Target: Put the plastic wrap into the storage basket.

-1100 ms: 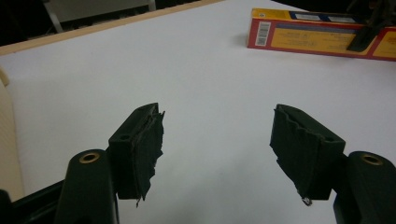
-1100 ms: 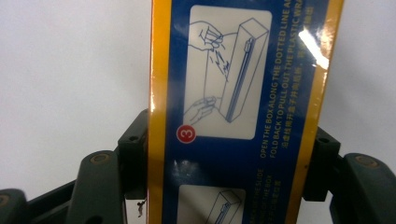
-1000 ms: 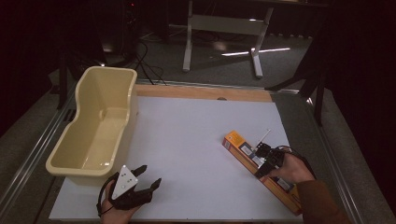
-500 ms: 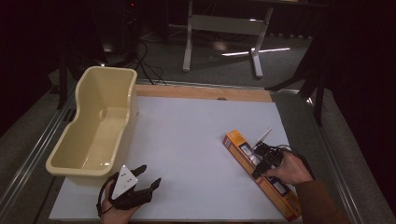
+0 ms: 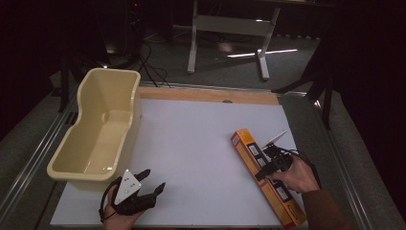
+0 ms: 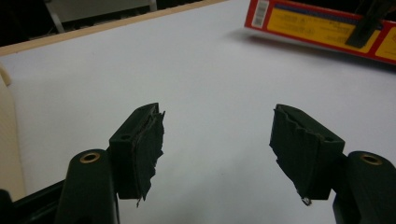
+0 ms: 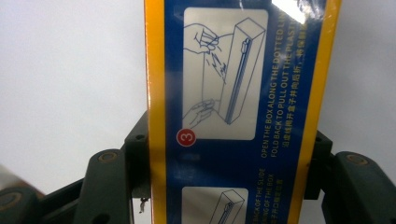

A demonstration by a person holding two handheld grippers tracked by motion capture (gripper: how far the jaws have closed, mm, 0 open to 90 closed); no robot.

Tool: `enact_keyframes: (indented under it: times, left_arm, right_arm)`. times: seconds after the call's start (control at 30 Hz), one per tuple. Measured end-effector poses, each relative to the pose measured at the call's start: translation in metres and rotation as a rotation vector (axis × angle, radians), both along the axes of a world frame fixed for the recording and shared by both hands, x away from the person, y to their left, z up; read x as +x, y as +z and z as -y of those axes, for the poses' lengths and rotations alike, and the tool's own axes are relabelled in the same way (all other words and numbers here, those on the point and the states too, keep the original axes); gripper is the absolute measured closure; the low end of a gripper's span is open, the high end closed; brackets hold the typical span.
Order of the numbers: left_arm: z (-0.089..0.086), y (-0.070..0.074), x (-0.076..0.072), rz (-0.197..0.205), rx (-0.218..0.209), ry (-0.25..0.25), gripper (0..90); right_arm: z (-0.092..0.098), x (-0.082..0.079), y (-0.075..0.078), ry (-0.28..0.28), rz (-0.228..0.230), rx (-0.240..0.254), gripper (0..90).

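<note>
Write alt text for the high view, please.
The right gripper is clamped across a long orange box lying on the white table. The left gripper rests open near a cream tub.

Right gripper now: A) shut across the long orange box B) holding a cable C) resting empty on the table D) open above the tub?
A: in the right gripper view the jaws of the right gripper press both long sides of the orange box, which lies on the white table.
</note>
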State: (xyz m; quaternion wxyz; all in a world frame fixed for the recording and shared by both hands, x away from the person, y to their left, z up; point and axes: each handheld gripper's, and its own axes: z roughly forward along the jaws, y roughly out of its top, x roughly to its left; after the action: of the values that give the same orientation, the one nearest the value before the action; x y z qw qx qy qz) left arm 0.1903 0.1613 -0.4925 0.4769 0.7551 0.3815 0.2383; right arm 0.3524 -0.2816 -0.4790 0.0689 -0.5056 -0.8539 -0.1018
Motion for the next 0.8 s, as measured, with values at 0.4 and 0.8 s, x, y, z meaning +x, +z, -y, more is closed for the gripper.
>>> enact_keyframes:
  times: [0.4,0.8]
  left_arm:
    - [0.0,0.0,0.0,0.003,-0.001,-0.002,33.9]
    - [0.0,0.001,0.0,0.006,-0.006,-0.002,33.9]
  right_arm:
    - [-0.019,-0.005,0.022,-0.091,0.056,0.242,39.8]
    - [-0.047,-0.003,0.03,-0.164,0.086,0.43,39.9]
